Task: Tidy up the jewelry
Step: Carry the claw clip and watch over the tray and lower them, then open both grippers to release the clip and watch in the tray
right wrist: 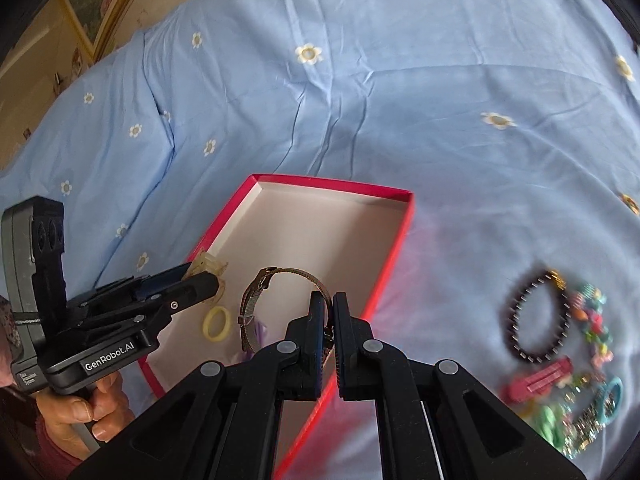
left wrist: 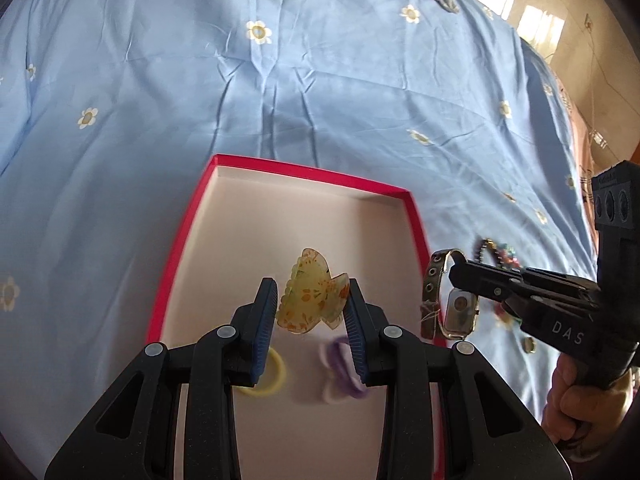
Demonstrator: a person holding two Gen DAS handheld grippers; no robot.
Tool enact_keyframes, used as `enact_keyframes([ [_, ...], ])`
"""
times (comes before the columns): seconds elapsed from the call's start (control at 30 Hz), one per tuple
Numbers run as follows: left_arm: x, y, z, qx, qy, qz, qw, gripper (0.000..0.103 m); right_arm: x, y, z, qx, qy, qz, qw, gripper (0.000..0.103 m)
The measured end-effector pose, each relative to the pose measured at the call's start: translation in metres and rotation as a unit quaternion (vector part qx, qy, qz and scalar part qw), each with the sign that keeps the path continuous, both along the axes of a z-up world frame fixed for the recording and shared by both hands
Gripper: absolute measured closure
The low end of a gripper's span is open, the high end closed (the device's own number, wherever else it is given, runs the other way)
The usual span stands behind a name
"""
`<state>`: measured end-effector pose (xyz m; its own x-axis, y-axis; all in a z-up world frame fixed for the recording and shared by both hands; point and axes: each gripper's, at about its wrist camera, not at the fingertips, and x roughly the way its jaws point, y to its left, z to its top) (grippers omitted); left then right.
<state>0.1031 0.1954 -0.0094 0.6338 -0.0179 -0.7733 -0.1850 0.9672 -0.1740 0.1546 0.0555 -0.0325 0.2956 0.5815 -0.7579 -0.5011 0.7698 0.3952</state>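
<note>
Left wrist view: left gripper (left wrist: 313,312) half open, blue pads either side of a translucent yellow claw hair clip (left wrist: 313,300), gripping it above the red box (left wrist: 280,168). On the box's white floor beneath: yellow hair tie (left wrist: 272,376) and a purple-white hair piece (left wrist: 340,376), both blurred. Far half of the box is bare. Right gripper (left wrist: 460,274) comes in from the right, just outside the box's right wall, carrying a wristwatch (left wrist: 460,308) by its band. Blue flowered bedsheet (left wrist: 160,100) all around; tiled floor with window glare top right. Right wrist view: right gripper (right wrist: 330,304) nearly closed, clamped on the wristwatch (right wrist: 256,304) band, watch hanging over the box's near right part. Left gripper (right wrist: 200,276) sits over the left wall with the clip. Right of the box, apart on the sheet: black beaded bracelet (right wrist: 536,316), pink hair clip (right wrist: 540,378), pile of colourful pieces (right wrist: 588,400), blurred. Framed picture (right wrist: 96,4) on the wall top left.
</note>
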Motion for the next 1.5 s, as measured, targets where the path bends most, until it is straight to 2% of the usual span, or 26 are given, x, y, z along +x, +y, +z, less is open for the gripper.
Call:
enact_keyframes([
  [0.4, 0.035, 0.031, -0.026, 0.017, 0.033, 0.016, 0.9992, 0.072, 0.042, 0.043, -0.025, -0.028, 0.022, 0.021, 0.999, 0.099],
  [0.77, 0.047, 0.029, -0.046, 0.036, 0.06, 0.008, 0.9975, 0.072, 0.055, 0.068, -0.046, -0.07, 0.03, 0.044, 0.996, 0.099],
  [1.13, 0.048, 0.027, -0.049, 0.042, 0.07, 0.013, 0.9966, 0.069, 0.059, 0.072, -0.048, -0.06, 0.047, 0.054, 0.996, 0.091],
  [1.23, 0.045, 0.028, -0.045, 0.041, 0.067, 0.018, 0.9968, 0.059, 0.059, 0.065, -0.045, -0.039, 0.057, 0.044, 0.997, 0.083],
  [1.3, 0.041, 0.028, -0.042, 0.035, 0.063, 0.024, 0.9971, 0.056, 0.055, 0.056, -0.039, -0.022, 0.054, 0.036, 0.998, 0.065],
  [1.5, 0.018, 0.025, -0.026, 0.008, 0.039, 0.046, 0.9981, 0.055, 0.04, 0.03, -0.021, 0.014, 0.045, 0.016, 0.999, 0.062],
])
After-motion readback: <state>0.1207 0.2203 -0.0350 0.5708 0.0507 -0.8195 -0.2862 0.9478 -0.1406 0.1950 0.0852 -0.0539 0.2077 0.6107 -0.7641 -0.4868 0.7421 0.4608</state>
